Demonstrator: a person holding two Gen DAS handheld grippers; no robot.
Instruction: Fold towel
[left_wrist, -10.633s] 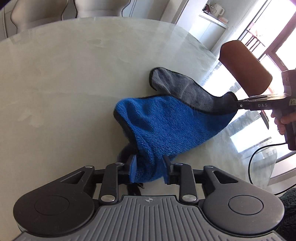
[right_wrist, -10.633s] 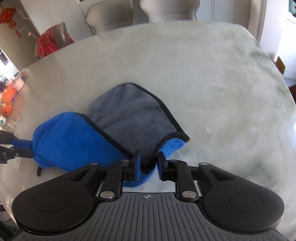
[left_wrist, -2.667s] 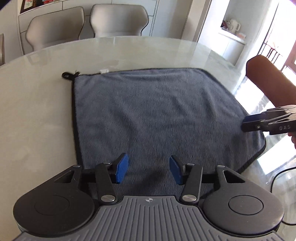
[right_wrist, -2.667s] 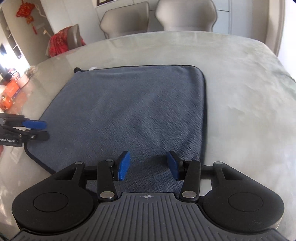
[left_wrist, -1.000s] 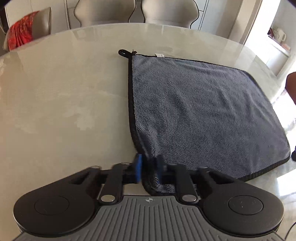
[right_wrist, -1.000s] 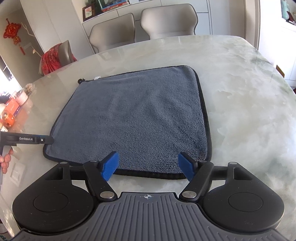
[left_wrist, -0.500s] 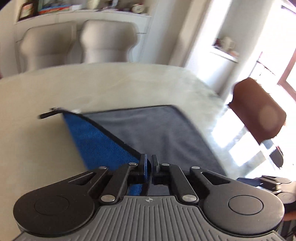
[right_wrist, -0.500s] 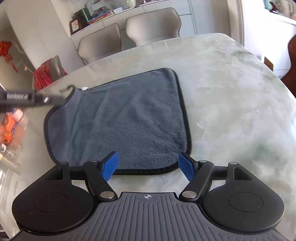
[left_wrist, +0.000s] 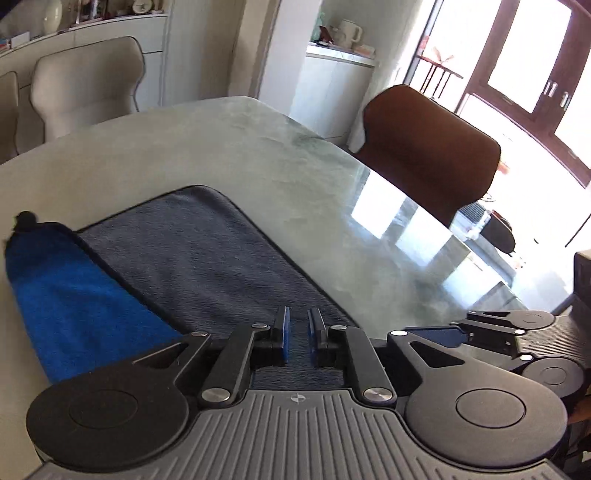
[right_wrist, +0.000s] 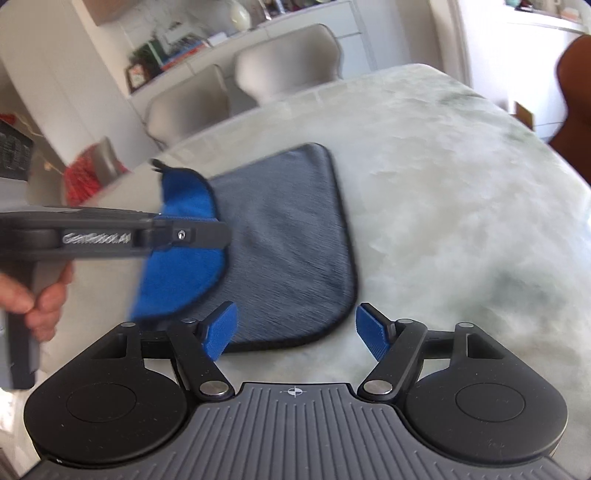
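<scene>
Left hand-held gripper (left_wrist: 298, 332) jaws opening, towel (right_wrist: 288, 243) half-folded, long axis running away

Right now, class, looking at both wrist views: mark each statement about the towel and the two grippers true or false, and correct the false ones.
1. The towel lies fully flat, grey side up. False: its left part is folded over, showing blue.
2. The right gripper is clamped on the towel. False: nothing sits between its closing jaws.
3. The left gripper is over the towel, its jaws narrowly apart. True.
4. A brown chair stands beyond the table. True.
</scene>
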